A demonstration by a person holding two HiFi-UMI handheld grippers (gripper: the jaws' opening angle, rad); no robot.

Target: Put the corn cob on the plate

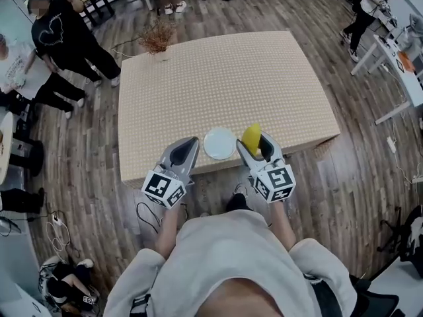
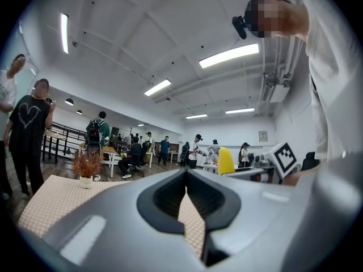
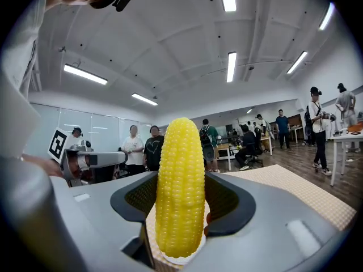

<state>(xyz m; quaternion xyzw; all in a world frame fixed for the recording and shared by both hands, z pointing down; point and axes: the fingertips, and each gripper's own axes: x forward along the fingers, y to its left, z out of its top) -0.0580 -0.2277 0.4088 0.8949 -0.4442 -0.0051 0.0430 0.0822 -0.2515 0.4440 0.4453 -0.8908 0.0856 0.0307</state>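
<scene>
A yellow corn cob [image 1: 251,137] stands upright between the jaws of my right gripper [image 1: 254,141], which is shut on it just right of the plate. In the right gripper view the corn cob [image 3: 180,186] fills the middle, clamped by the right gripper [image 3: 180,181]. The small white plate [image 1: 219,143] lies at the table's near edge, between the two grippers. My left gripper [image 1: 192,141] hovers just left of the plate. In the left gripper view the left gripper [image 2: 186,175] has its tips together and holds nothing, with the corn cob [image 2: 226,161] off to its right.
The table [image 1: 225,78] is covered in a beige woven cloth. A dried plant in a small pot [image 1: 157,38] stands at its far left corner. People stand on the wooden floor at the left [image 1: 63,35], and white desks [image 1: 403,65] stand at the right.
</scene>
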